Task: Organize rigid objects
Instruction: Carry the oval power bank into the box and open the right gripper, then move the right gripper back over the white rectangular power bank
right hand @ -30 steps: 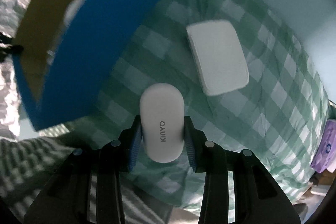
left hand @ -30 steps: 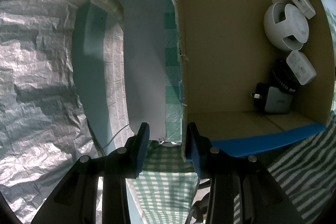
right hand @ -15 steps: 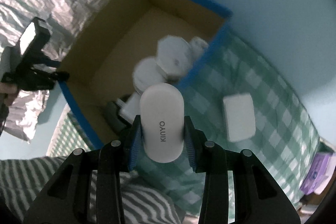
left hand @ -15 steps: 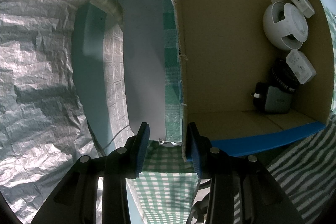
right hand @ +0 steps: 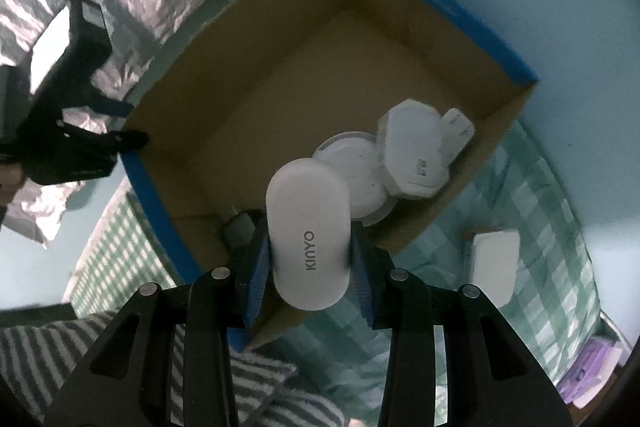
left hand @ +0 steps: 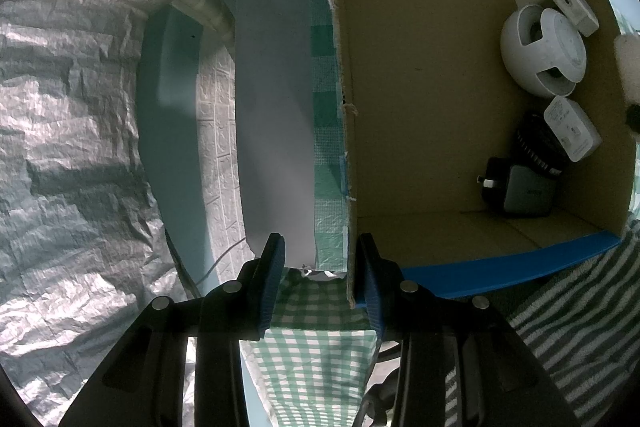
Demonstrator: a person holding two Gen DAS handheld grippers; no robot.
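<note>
An open cardboard box [left hand: 420, 67] with blue outer walls stands on a green checked cloth [left hand: 320, 359]. My left gripper [left hand: 320, 267] is shut on its near corner, with the wall and a grey folded-out flap [left hand: 276, 107] between the pads. It shows at the left in the right wrist view as the left gripper [right hand: 128, 131]. My right gripper [right hand: 308, 247] is shut on a white pill-shaped KINYO device [right hand: 308, 219] above the box's [right hand: 320, 67] near right wall. In the box lie a round white device [left hand: 540, 51], white adapters [left hand: 572, 131] and a dark charger [left hand: 520, 191].
A white rectangular block [right hand: 494, 263] lies on the checked cloth right of the box. A white hexagonal device [right hand: 416, 155] sits inside the box by its right wall. Crinkled silver foil [left hand: 72, 147] covers the left side. Striped fabric [right hand: 260, 387] is nearest me, and purple items [right hand: 592, 375] lie far right.
My right gripper rose from over the cloth beside the white block and moved over the box's edge, rolling a little, still holding the KINYO device. The left gripper stayed put.
</note>
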